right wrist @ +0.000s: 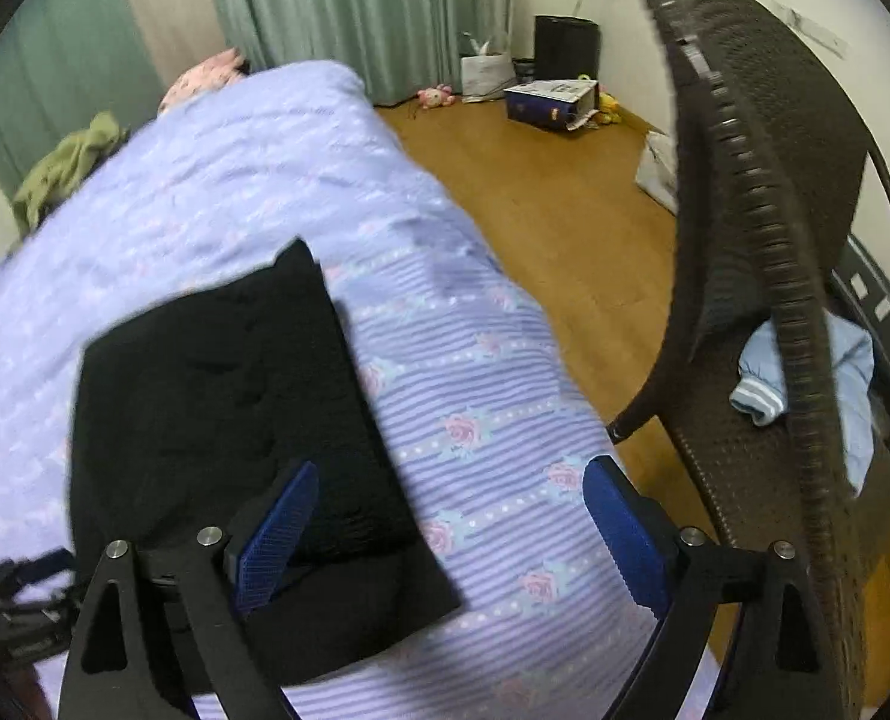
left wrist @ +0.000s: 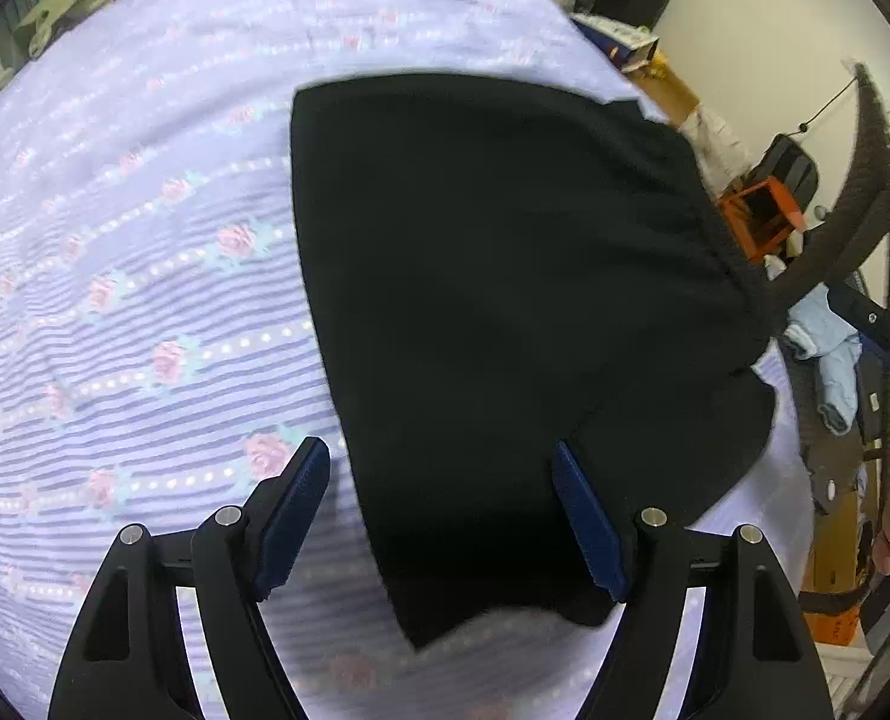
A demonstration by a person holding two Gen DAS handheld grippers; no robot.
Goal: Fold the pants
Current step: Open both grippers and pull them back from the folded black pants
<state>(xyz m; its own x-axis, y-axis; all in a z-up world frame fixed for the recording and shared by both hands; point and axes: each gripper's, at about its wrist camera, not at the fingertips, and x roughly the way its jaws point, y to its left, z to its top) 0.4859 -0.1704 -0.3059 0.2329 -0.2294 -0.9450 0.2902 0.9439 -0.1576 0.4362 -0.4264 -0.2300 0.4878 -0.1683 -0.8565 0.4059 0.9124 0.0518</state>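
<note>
Black pants [left wrist: 505,312] lie folded into a thick flat stack on a lilac bedspread with pink roses [left wrist: 115,276]. My left gripper [left wrist: 442,480] hovers open over the near left edge of the stack, its blue pads clear of the cloth. In the right wrist view the same pants [right wrist: 223,396] lie at lower left. My right gripper [right wrist: 451,498] stands wide open above the stack's right edge and the bedspread [right wrist: 481,420], with nothing pinched. Part of the other gripper shows at that view's lower left corner.
A dark wicker chair [right wrist: 763,252] rises close on the right, with a pale blue garment [right wrist: 805,372] on its seat. Wooden floor [right wrist: 553,192] lies beyond the bed edge with a box [right wrist: 553,102] and bags. An olive garment [right wrist: 67,162] lies at the bed's far left.
</note>
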